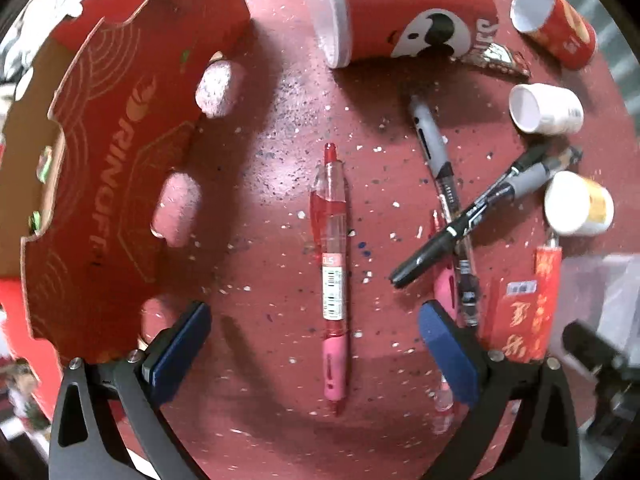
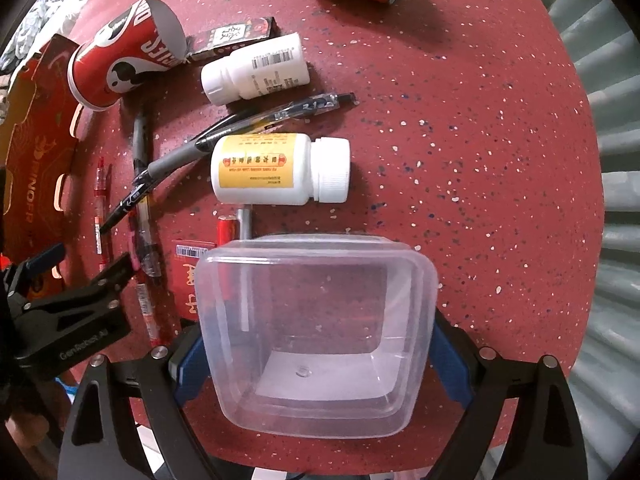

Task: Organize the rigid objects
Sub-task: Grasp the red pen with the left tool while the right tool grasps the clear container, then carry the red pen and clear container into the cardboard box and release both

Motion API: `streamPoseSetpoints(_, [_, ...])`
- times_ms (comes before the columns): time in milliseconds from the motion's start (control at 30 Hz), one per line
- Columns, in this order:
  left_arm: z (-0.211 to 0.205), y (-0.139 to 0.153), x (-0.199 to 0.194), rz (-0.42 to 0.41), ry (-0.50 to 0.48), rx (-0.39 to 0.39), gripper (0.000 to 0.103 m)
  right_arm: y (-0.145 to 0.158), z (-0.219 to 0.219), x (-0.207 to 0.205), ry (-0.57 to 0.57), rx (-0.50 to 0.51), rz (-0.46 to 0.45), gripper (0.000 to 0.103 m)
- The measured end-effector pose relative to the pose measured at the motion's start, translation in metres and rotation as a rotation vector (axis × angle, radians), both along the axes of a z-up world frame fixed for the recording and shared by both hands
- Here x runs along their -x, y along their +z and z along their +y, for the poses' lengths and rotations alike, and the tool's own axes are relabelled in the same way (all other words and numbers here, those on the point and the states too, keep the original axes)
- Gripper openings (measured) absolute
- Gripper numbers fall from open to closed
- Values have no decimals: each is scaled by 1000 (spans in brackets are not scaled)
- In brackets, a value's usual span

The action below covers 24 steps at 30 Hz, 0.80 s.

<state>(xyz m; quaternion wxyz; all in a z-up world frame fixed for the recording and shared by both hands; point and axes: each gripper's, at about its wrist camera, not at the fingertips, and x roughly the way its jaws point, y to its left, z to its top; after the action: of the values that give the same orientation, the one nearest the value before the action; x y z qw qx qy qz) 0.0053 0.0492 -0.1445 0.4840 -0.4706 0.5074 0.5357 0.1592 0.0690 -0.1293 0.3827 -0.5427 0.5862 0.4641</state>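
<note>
hovering with jaws spread, the left gripper (image 1: 314, 348) straddles the red-and-pink plastic pen (image 1: 333, 276) on the speckled red floor (image 1: 272, 128); it could roll away. the right gripper (image 2: 320, 354) clasps the clear plastic tub (image 2: 320, 332), which might slip.

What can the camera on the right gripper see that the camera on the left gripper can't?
Only the right wrist view shows the right gripper with its pads on the clear plastic box, plus a black carton.

Only the left wrist view shows the left gripper open right over the red pen.

Both show the red table, the chip can, the yellow-label bottle, the white bottle and the crossed black pens.
</note>
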Motion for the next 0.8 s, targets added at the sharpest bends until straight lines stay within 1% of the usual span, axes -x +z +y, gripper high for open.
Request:
streamPoseSetpoints(100, [-3,0,16,-60,55,8,103,-1,-2,7,20,0,-10,93])
streamPoseSetpoints(133, [-3,-1,25,-99,86,17,103,-1,-2,8,21,-5,-14,86])
streamPoseSetpoints(167, [2,-5,30,-98,81,15,103,0,-2,10,18,-7,-14,77])
streamPoseSetpoints(300, [9,0,40,-94,75,42,103,0,-3,14,15,5,-15,74])
streamPoseSetpoints(333, [10,0,40,-92,77,43,102,2,-3,14,19,6,-16,73])
streamPoseSetpoints(367, [13,4,39,-98,81,37,99,2,-3,13,23,4,-15,73])
streamPoseSetpoints(433, [18,12,31,-91,70,25,88,5,-5,14,27,1,-10,72])
streamPoseSetpoints(467, [18,17,31,-88,63,18,78,7,-5,11,25,-2,-8,72])
streamPoseSetpoints(500, [18,21,32,-90,57,14,65,10,-4,5,22,-3,-6,72])
streamPoseSetpoints(533, [18,25,33,-91,54,13,58,13,-4,3,16,-6,-2,72])
streamPoseSetpoints(567, [20,30,35,-91,50,13,42,15,-4,1,10,-8,3,72])
streamPoseSetpoints(600, [21,34,38,-87,44,13,18,18,-4,-1,5,-10,5,72])
streamPoseSetpoints(633, [16,38,38,-77,43,22,11,21,-4,-2,2,-16,9,72])
streamPoseSetpoints(733, [18,42,53,-104,67,38,11,30,-5,-5,0,-34,15,72])
streamPoseSetpoints(767, [5,36,53,-98,69,44,11,34,-6,-7,2,-41,16,72])
streamPoseSetpoints(800, [3,40,60,-95,68,36,10,37,-7,-8,6,-47,19,72])
